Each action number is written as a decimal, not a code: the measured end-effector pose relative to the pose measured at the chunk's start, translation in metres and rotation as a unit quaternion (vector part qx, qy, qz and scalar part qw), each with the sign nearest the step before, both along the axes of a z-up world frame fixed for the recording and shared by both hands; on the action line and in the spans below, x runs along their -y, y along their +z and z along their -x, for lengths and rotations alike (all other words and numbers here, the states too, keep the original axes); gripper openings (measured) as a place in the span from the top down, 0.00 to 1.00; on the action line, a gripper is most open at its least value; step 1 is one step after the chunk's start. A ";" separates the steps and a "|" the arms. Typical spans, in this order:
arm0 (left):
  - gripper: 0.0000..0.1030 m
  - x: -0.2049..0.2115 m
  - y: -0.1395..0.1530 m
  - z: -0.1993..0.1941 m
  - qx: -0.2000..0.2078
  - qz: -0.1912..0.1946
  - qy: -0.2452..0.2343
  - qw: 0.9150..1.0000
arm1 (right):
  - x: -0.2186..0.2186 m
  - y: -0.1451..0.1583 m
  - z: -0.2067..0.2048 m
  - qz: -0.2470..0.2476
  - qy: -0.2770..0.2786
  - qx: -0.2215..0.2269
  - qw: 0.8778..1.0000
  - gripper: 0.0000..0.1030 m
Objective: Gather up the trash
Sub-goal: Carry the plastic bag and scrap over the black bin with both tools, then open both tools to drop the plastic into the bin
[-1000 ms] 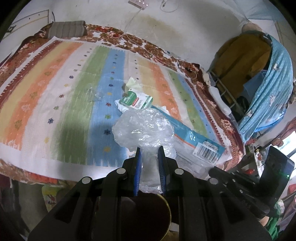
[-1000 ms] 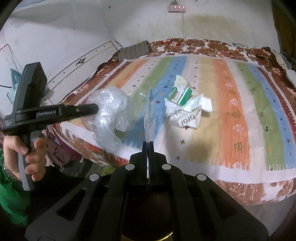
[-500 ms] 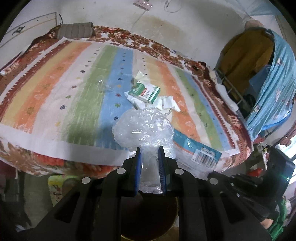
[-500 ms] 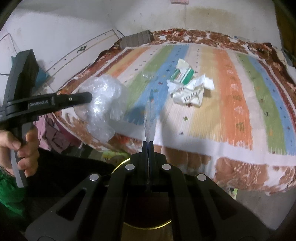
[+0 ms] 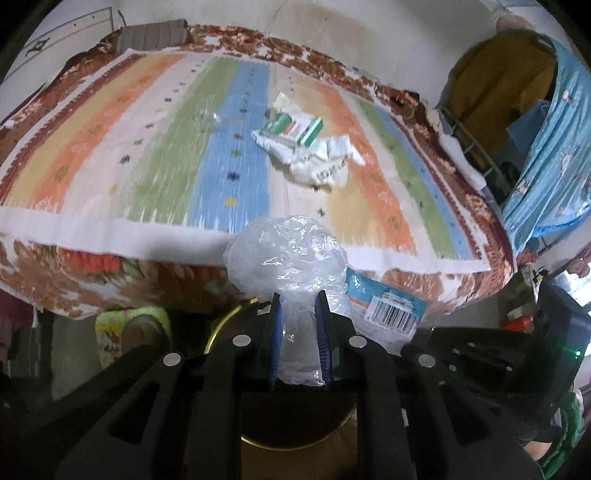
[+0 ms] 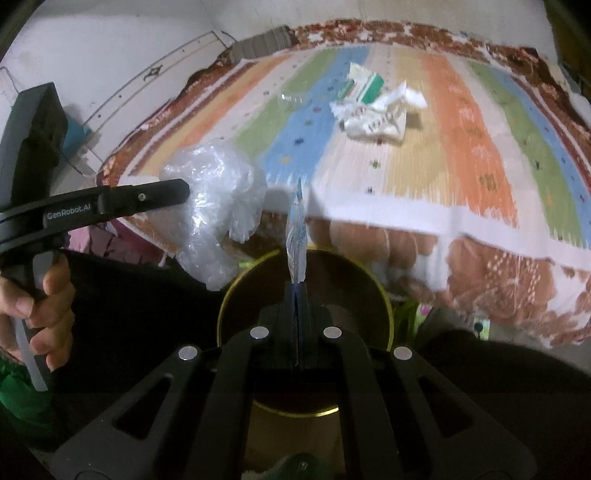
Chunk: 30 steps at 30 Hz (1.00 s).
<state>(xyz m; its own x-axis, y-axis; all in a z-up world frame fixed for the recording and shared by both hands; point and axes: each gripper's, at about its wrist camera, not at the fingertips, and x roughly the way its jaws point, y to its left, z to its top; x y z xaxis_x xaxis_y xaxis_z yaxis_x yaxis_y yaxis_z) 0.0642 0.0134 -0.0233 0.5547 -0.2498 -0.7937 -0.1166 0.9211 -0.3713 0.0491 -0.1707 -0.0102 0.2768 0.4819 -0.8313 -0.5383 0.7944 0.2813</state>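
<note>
My left gripper (image 5: 298, 295) is shut on a crumpled clear plastic bag (image 5: 288, 254), held off the bed's near edge; the bag also shows in the right wrist view (image 6: 218, 199). My right gripper (image 6: 297, 286) is shut on a flat blue wrapper (image 6: 296, 236) seen edge-on, with its barcode end in the left wrist view (image 5: 391, 308). Both hang above a dark round bin with a gold rim (image 6: 221, 314), also in the left wrist view (image 5: 221, 325). On the striped bedspread (image 5: 147, 147) lie a green-and-white carton (image 5: 295, 129), crumpled white paper (image 5: 321, 162) and a small clear scrap (image 5: 208, 116).
A grey pillow (image 5: 155, 35) lies at the bed's far end by the white wall. Hanging blue cloth and yellow garments (image 5: 535, 129) stand right of the bed. A colourful item (image 5: 122, 332) sits on the floor left of the bin.
Both grippers have drawn back from over the bed to beyond its near edge, carrying the plastic bag and the blue wrapper. The bin has come into view beneath them.
</note>
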 end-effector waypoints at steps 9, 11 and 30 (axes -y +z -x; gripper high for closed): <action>0.84 0.016 -0.036 0.003 -0.061 -0.005 0.002 0.998 | 0.002 -0.032 0.012 0.013 -0.006 -0.067 0.998 0.99; 0.84 0.016 -0.043 0.002 -0.073 0.002 0.006 0.997 | 0.002 -0.035 0.012 0.019 -0.008 -0.071 0.997 0.99; 0.39 -0.003 -0.051 -0.014 -0.086 0.025 0.050 0.995 | 0.003 -0.055 -0.008 0.023 -0.048 -0.108 0.993 0.67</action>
<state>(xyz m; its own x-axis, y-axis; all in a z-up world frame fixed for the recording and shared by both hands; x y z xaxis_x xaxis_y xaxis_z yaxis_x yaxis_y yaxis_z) 0.0785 0.0159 -0.0744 0.4349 -0.2425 -0.8672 -0.2725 0.8824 -0.3834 0.0575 -0.1734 -0.0649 0.1327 0.4225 -0.8966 -0.3902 0.8538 0.3446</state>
